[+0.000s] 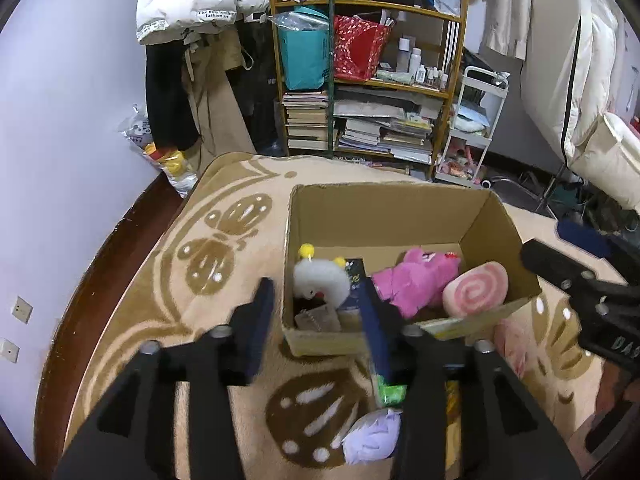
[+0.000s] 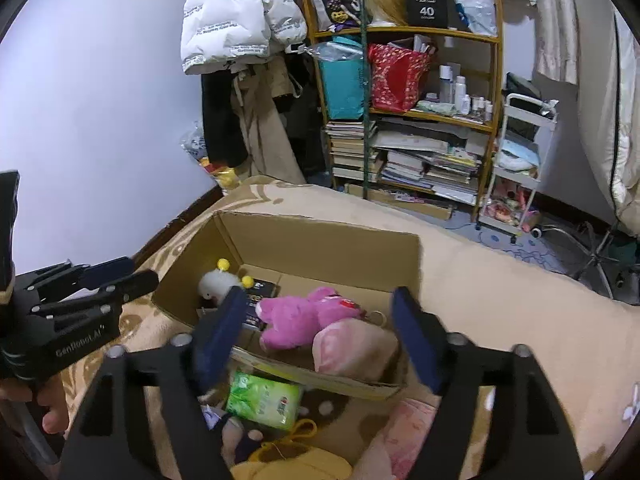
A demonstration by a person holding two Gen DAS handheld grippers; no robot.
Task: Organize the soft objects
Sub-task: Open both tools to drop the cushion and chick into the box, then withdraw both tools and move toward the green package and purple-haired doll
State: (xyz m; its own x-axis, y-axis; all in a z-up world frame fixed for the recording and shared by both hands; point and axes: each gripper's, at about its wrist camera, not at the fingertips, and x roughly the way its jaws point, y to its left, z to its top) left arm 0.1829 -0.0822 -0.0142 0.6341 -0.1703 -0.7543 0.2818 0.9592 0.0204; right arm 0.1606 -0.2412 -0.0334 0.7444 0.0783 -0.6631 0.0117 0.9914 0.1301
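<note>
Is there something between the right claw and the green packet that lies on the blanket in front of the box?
Nothing visible blocks it. The green packet lies open to view on the blanket, just outside the cardboard box, below the open right claw.

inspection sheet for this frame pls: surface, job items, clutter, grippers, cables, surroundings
Surface: beige blanket with a brown butterfly pattern.
Job's things: open cardboard box holds a white plush, a pink plush and a pink swirl cushion. A lilac soft item and a pale pink soft item lie outside, in front of the box.
Clutter: green tissue pack in front of the box.
Grippers: left gripper open, empty; right gripper open wide, empty, over the box's near edge.
Cables: some on the floor by the white cart.
Surroundings: crowded bookshelf, hanging white jacket.
</note>
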